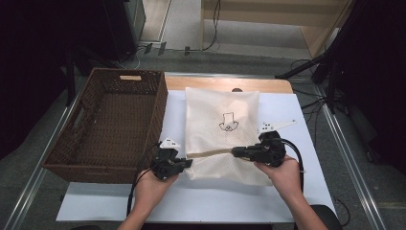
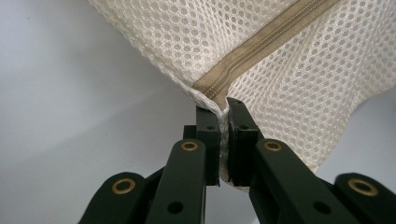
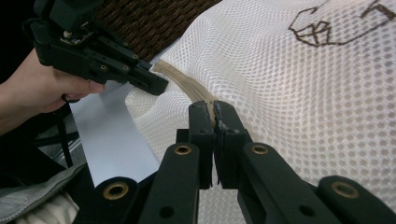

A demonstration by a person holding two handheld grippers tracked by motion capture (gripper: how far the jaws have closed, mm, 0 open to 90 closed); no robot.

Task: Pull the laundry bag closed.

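A white mesh bag (image 1: 220,115) with a small dark drawing lies flat on the white table cover. A tan zipper (image 1: 210,153) runs across its near part. My left gripper (image 1: 188,163) is shut on the bag's near left corner, right at the zipper's end (image 2: 210,88); in the left gripper view the mesh (image 2: 289,74) is pinched between the jaws of that gripper (image 2: 223,106). My right gripper (image 1: 235,152) is shut on the zipper farther right. The right gripper view has its jaws (image 3: 214,108) clamped over the tan strip (image 3: 180,79), the left gripper (image 3: 156,87) beyond.
An empty brown wicker basket (image 1: 160,120) stands left of the bag, touching the white cover's (image 1: 287,124) left side. A wooden board edge (image 1: 215,84) runs along the back. Black stand legs and cables (image 1: 306,72) lie on the floor to the right.
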